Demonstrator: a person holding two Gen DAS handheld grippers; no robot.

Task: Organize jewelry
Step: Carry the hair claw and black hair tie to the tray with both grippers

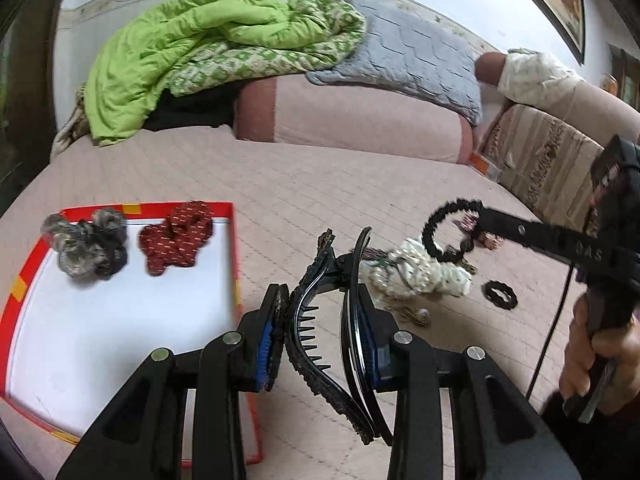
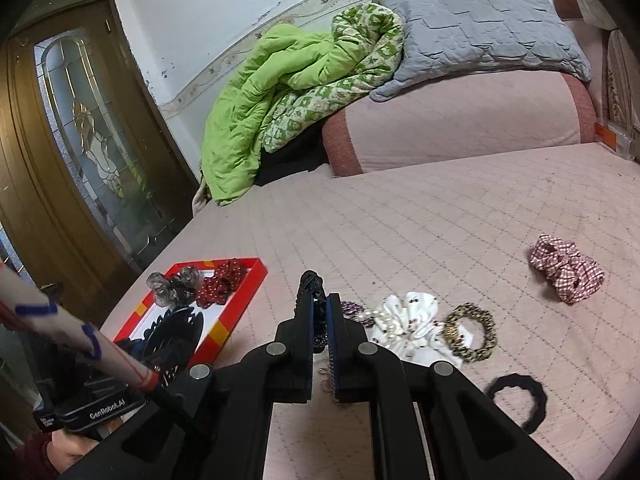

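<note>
Left wrist view: a red-rimmed tray (image 1: 236,280) with a white floor lies on the pink quilted bed (image 1: 320,184). Inside it, toward its far edge, sit a grey scrunchie (image 1: 90,242) and, just beside that, a dark red scrunchie (image 1: 178,238). Right of the tray, the left gripper (image 1: 320,332) has its jaws part-way spread, pinching a black hair claw clip (image 1: 332,328) between them. Farther right of the tray, the right gripper (image 1: 486,222) holds a black hair tie (image 1: 432,236) raised over a white scrunchie (image 1: 420,272).

Right wrist view: the tray (image 2: 240,308) again holds the grey scrunchie (image 2: 172,286) and the dark red scrunchie (image 2: 220,286). The right gripper (image 2: 320,312) has its jaws nearly pressed together on the black hair tie (image 2: 310,286). Right of the tray on the bed (image 2: 400,220) lie the white scrunchie (image 2: 412,330), a leopard-print scrunchie (image 2: 474,332), a second black hair tie (image 2: 520,402) and, well apart, a red checked scrunchie (image 2: 566,272).
</note>
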